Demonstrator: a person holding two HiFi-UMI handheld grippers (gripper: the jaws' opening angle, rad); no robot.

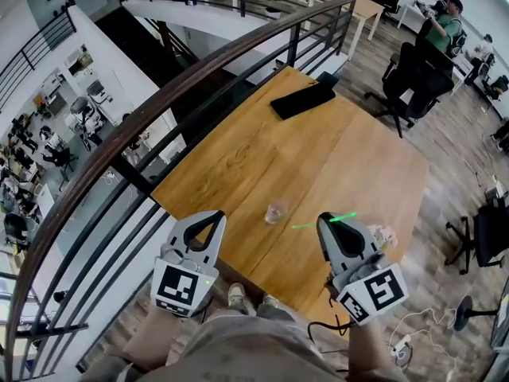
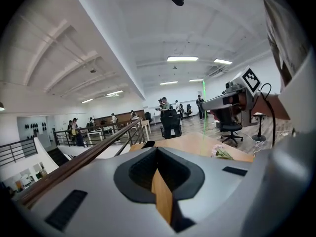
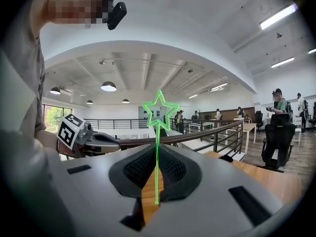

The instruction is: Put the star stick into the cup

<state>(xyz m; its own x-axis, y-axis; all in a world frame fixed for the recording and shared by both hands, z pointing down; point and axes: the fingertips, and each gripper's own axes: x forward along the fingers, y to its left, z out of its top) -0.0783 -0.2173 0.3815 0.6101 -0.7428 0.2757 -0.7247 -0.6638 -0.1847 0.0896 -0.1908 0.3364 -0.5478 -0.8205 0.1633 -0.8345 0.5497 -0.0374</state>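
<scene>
A clear cup [image 1: 277, 211] stands on the wooden table [image 1: 318, 157] near its front edge. My right gripper [image 1: 328, 218] is just right of the cup and is shut on the thin green star stick [image 1: 306, 224]. In the right gripper view the stick [image 3: 157, 157] rises from between the closed jaws [image 3: 156, 181], with its star outline [image 3: 159, 110] on top. My left gripper [image 1: 213, 216] hangs left of the cup over the table's front corner. Its jaws [image 2: 160, 181] are together with nothing between them.
A flat black object [image 1: 302, 99] lies at the table's far edge by the railing [image 1: 199, 78]. A small bunch of flowers [image 1: 383, 233] lies on the table right of my right gripper. Office chairs [image 1: 409, 78] and a seated person are beyond the table.
</scene>
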